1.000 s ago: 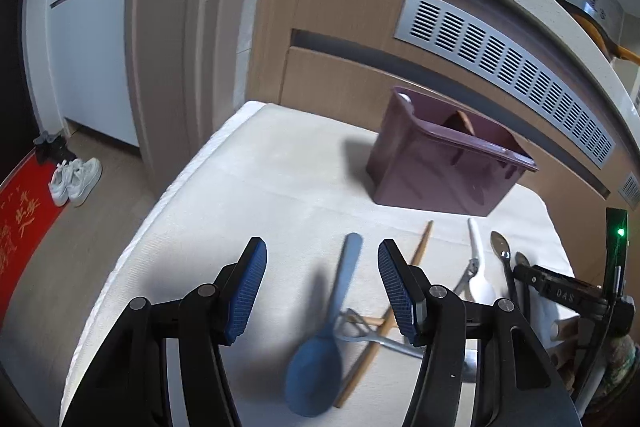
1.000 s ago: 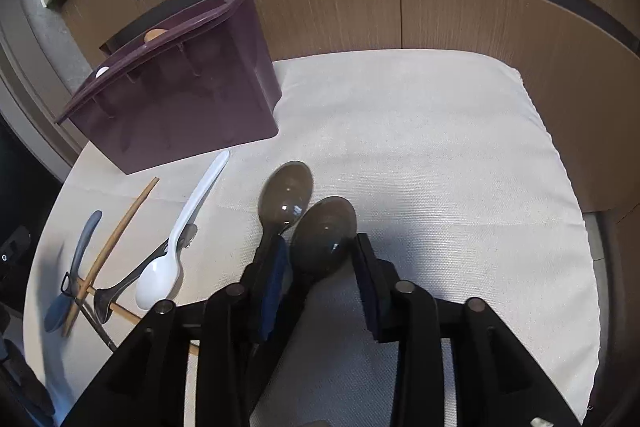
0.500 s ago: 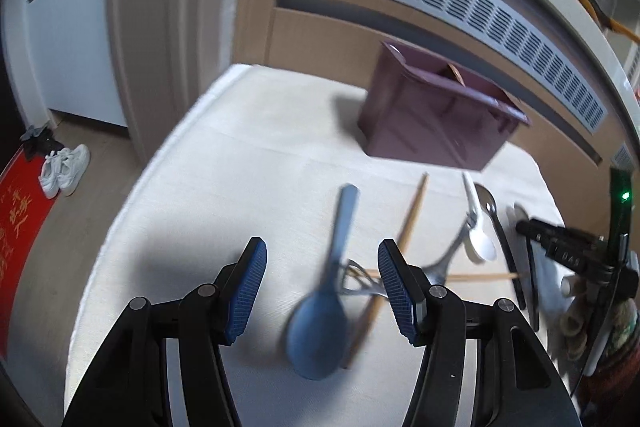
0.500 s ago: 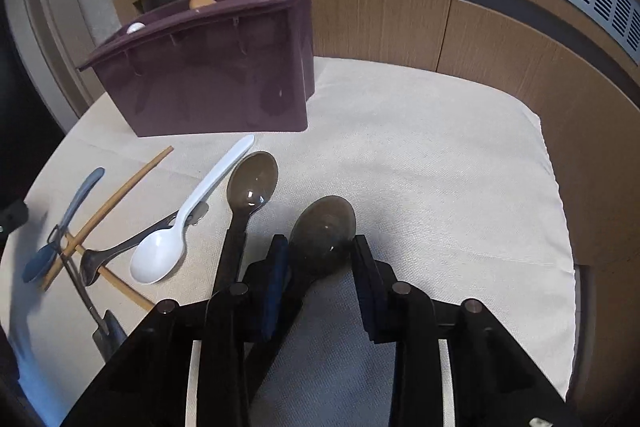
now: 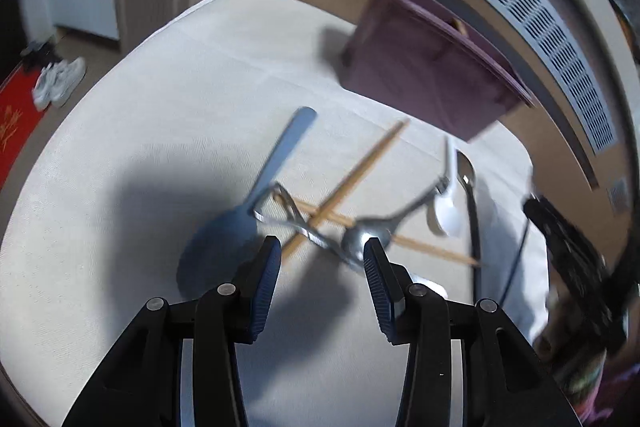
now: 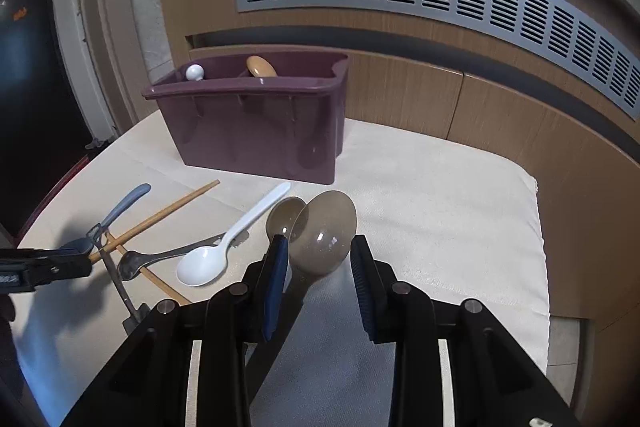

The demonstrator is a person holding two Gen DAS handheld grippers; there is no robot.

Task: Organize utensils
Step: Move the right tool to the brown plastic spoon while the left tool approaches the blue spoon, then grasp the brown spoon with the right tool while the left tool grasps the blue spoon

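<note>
A large brown spoon (image 6: 320,239) is pinched by its handle in the right gripper (image 6: 318,273), lifted and judged bound for the purple bin (image 6: 256,131) beyond, while the left gripper (image 5: 320,277), empty and closing, is lowered over the tangled peeler (image 5: 296,223) and chopsticks (image 5: 360,171).

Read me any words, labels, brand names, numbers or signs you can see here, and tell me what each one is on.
Nothing here can be read for certain.
Red mat on the floor: gold characters, too blurred to read.
Dark panel at the far left: small orange marks, too small to read.
Utensils, bin and grippers: no text visible.
</note>
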